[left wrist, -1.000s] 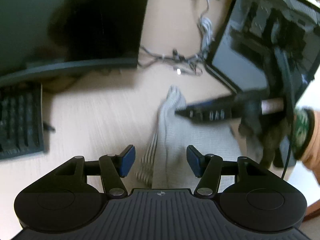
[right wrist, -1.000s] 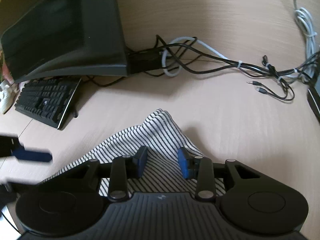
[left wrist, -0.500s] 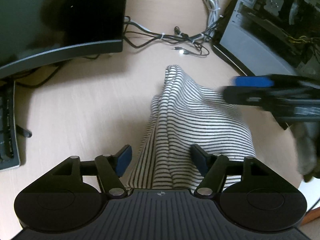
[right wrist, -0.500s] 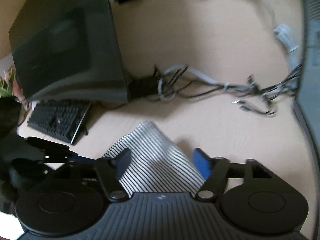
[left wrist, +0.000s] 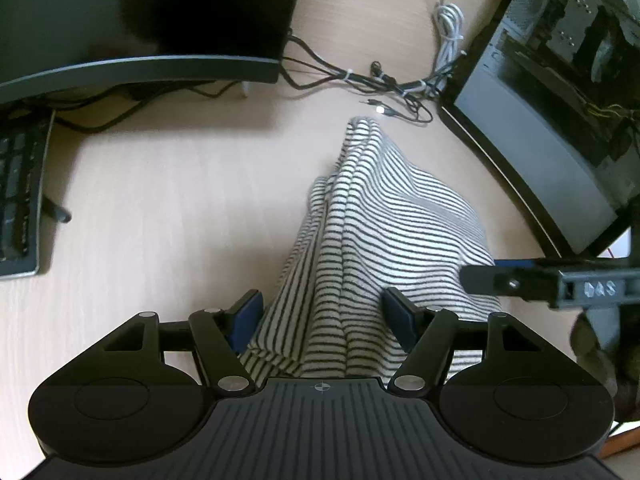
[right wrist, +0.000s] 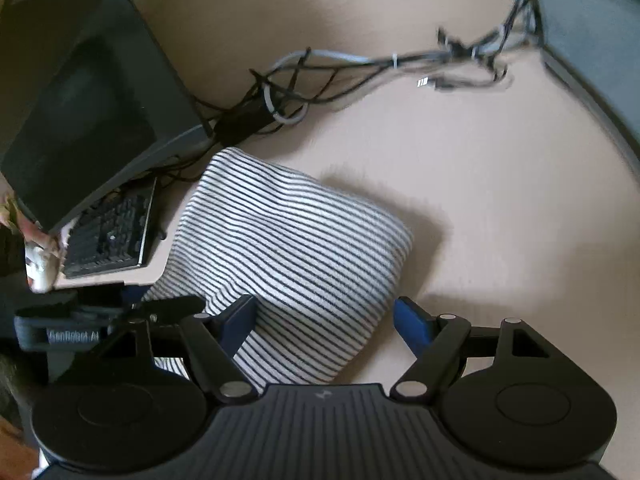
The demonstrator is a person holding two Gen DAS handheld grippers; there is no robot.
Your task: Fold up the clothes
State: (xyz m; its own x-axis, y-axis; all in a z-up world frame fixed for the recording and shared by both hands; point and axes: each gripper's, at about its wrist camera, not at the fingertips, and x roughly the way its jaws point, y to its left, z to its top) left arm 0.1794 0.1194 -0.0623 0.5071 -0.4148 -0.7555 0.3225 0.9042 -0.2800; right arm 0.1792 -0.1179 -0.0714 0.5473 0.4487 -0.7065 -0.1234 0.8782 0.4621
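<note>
The striped garment (left wrist: 384, 240) lies bunched on the light wooden desk (left wrist: 168, 208), between the monitor (left wrist: 140, 20) and the computer case (left wrist: 560, 92), with a tangle of cables (left wrist: 384, 80) just beyond its far tip. The left gripper (left wrist: 322, 316) stands over the near end of the cloth, jaws wide, fabric between the blue pads (left wrist: 248, 314) but not pinched. The right gripper (right wrist: 324, 320) likewise straddles a folded edge of the garment (right wrist: 296, 248), jaws wide, holding nothing. A keyboard (right wrist: 108, 236) sits left of the cloth, partly under the monitor.
</note>
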